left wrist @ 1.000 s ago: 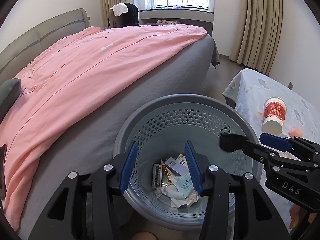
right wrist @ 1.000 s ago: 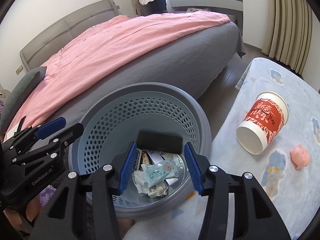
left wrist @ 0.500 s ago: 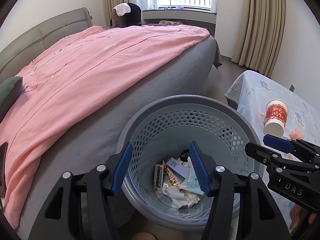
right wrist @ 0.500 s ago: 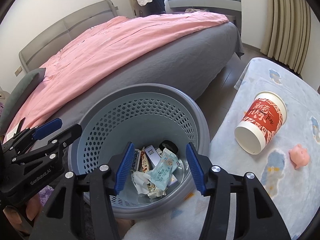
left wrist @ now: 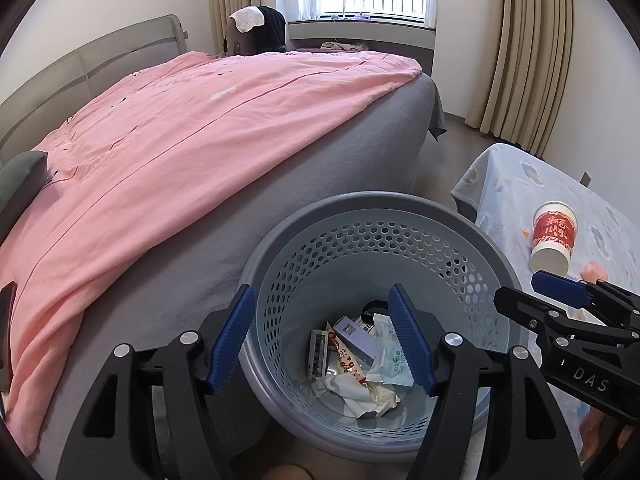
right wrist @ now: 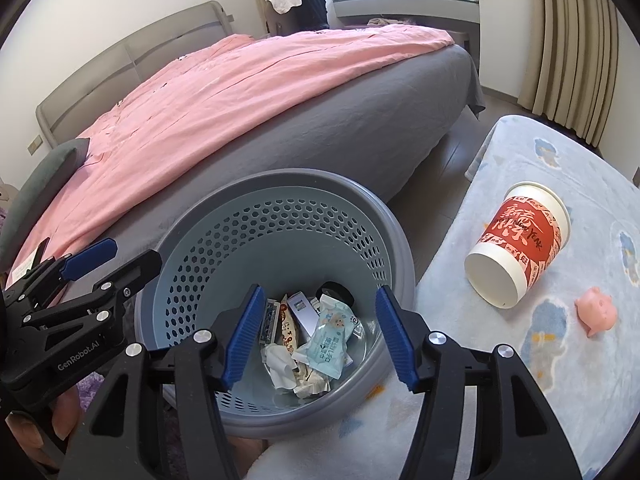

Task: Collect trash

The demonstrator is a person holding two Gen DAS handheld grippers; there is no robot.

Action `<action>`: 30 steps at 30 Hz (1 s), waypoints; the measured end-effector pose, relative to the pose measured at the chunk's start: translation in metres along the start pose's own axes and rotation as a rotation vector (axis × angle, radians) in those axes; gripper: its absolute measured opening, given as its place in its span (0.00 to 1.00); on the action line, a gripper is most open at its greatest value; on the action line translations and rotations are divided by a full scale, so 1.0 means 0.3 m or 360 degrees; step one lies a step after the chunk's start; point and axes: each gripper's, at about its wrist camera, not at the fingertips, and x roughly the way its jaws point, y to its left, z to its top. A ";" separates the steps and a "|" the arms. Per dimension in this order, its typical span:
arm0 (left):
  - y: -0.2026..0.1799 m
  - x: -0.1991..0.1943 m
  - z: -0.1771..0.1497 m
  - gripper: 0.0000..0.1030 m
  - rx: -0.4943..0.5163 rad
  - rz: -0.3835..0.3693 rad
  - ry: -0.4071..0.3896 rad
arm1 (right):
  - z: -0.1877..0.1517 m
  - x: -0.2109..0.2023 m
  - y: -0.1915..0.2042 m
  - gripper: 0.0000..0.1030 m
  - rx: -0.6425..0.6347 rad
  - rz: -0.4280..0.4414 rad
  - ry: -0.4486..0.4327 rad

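Trash in basket bottom, below both grippers' empty fingers, just been spreading wide.

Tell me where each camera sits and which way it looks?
Left wrist view: rides the left tool, tilted down into the round grey perforated plastic basket; the right tool shows at the right.
Right wrist view: rides the right tool, tilted down at the basket too; the left tool and fingers show at the left.
Shared: basket, pink-covered bed, red-and-white paper cup.
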 end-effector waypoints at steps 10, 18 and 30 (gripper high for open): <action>-0.004 -0.006 0.001 0.66 0.0003 0.0002 -0.0012 | -0.003 -0.010 -0.014 0.62 0.0009 -0.0015 -0.0010; -0.018 -0.014 0.002 0.67 0.0015 0.0001 -0.0025 | -0.008 -0.027 -0.042 0.65 0.0033 -0.0038 -0.0022; -0.056 -0.031 -0.003 0.70 0.0052 -0.0030 -0.0051 | -0.047 -0.075 -0.133 0.72 0.0083 -0.0123 -0.0053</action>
